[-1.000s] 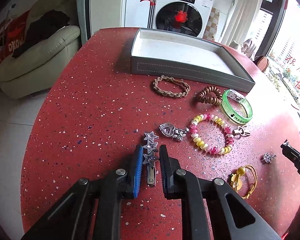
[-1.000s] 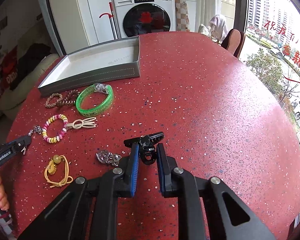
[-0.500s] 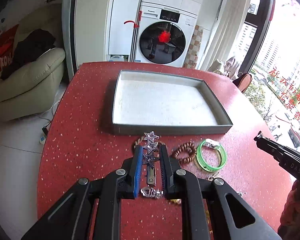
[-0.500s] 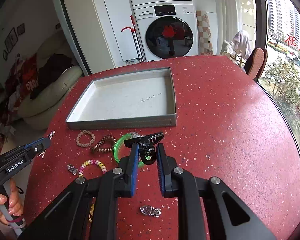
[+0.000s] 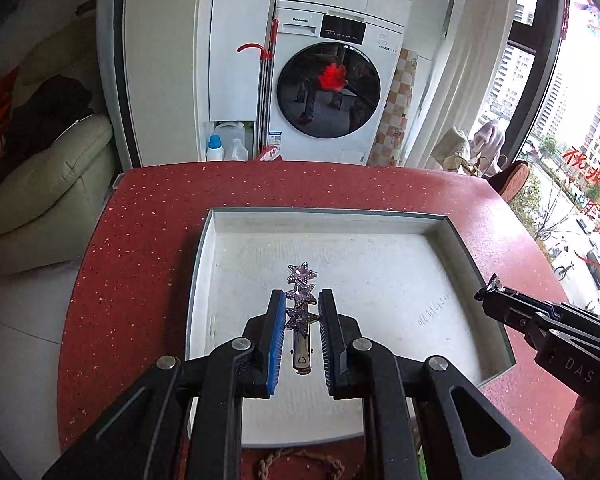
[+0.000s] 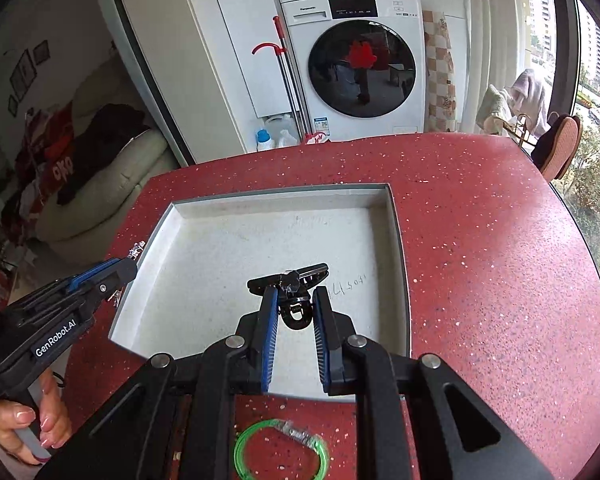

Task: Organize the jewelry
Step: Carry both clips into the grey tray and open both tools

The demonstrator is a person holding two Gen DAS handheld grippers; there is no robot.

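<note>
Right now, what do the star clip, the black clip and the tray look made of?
Star hair clip: probably metal, going by the shiny silver bar, with faceted rhinestone-like stars that sparkle.
Black clip: likely glossy plastic; a small wire spring shows at its hinge.
Tray: grey matte walls, possibly leatherette or card, with a pale, faintly textured fabric-like lining.

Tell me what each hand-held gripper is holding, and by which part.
The left hand-held gripper holds a star hair clip by its middle stars. The right hand-held gripper holds a black claw clip by its handle end.
</note>
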